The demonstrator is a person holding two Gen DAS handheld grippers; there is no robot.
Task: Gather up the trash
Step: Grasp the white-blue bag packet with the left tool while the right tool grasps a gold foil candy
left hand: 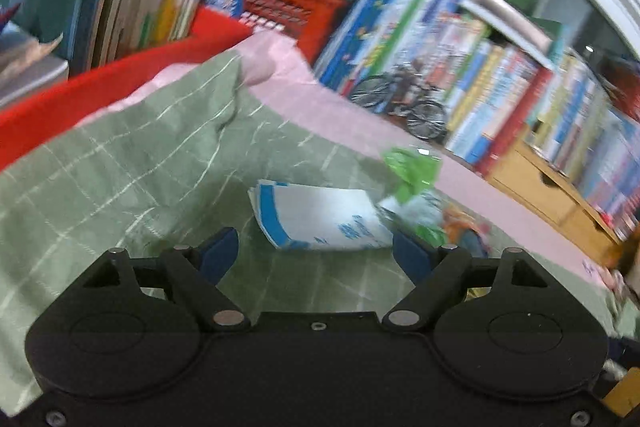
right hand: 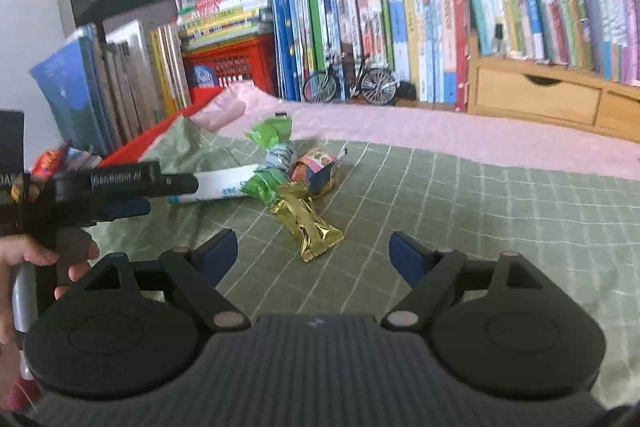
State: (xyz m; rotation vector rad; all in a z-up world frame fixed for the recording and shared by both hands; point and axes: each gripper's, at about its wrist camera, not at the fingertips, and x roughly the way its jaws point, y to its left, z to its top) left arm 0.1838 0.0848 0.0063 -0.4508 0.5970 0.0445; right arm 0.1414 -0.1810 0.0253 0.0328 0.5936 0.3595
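Risk, as judged: the trash lies bunched, so closing on one piece may drag or scatter its neighbours. Left gripper spread wide, empty; white-and-blue wrapper at its 12 o'clock. Right gripper equally wide, empty; gold wrapper at 12 o'clock on the green checked cloth; green wrapper beyond, 11 o'clock.

White lettering, roughly "GenRobot AI", ran along the left gripper just beside the white-and-blue packet; the book spines' print was too blurred.
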